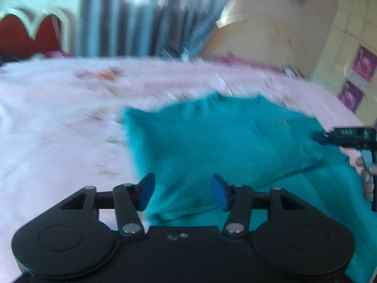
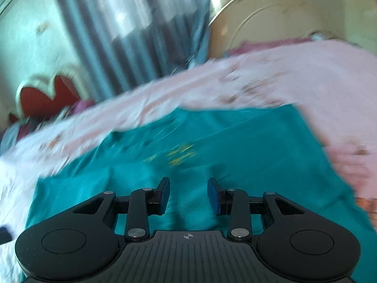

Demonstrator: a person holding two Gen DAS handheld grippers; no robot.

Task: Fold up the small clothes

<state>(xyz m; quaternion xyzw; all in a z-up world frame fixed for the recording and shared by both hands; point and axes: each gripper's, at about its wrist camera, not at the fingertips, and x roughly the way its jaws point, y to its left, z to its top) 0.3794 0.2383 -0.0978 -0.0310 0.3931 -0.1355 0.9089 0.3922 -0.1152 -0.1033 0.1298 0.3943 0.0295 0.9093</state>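
Note:
A teal garment lies on the pink bedsheet, with one layer folded over another. My left gripper stands open just above its near left corner, blue pads apart and clear of the cloth. In the right wrist view the same teal garment shows yellow embroidery. My right gripper is open above the cloth, nothing pinched between its pads. The right gripper also shows at the right edge of the left wrist view, with a hand below it.
The bed reaches back to a red and cream headboard at the left and a cream cabinet at the right. Striped blue-grey curtains hang behind. Both views are blurred by motion.

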